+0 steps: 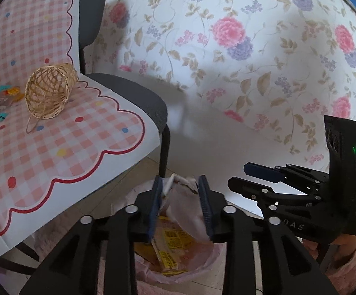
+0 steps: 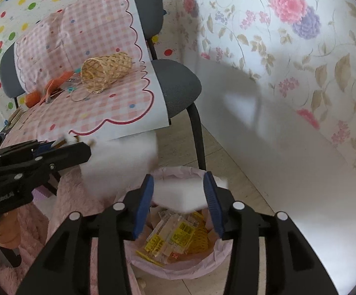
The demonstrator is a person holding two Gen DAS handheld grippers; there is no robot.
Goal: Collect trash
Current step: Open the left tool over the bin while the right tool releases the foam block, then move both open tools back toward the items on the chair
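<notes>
Beside a dark grey chair point(image 1: 128, 93), over a pale tiled floor point(image 2: 229, 162), both grippers hang above a bin lined with a pink bag point(image 2: 202, 268). The bin stands on the floor just beside the chair's front leg and already holds yellow-labelled wrappers point(image 2: 178, 236) and other packaging.

The left gripper point(image 1: 180, 206) has its blue pads parted, with a crumpled pale wrapper point(image 1: 178, 184) between them above the bin's mouth; whether the pads still touch it cannot be told. The right gripper point(image 2: 178, 201) also has its pads apart, and a white, blurred piece of tissue-like trash point(image 2: 178, 194) sits between them over the bin; contact with the pads is unclear there too.

A pink checked cloth point(image 1: 55, 152) with a red scalloped border and coloured dots drapes over the chair's seat and backrest. On it a woven wicker basket point(image 1: 50, 91) lies tipped on its side, mouth toward the cameras, with orange and teal items point(image 2: 52, 88) just beside it. Behind the chair a sheet with bright polka dots point(image 2: 30, 2) covers the wall; to the right a floral fabric point(image 1: 239, 36) with pink and purple blooms hangs down to a plain white surface point(image 2: 301, 196). A fluffy pink rug point(image 2: 72, 196) lies near the bin.
</notes>
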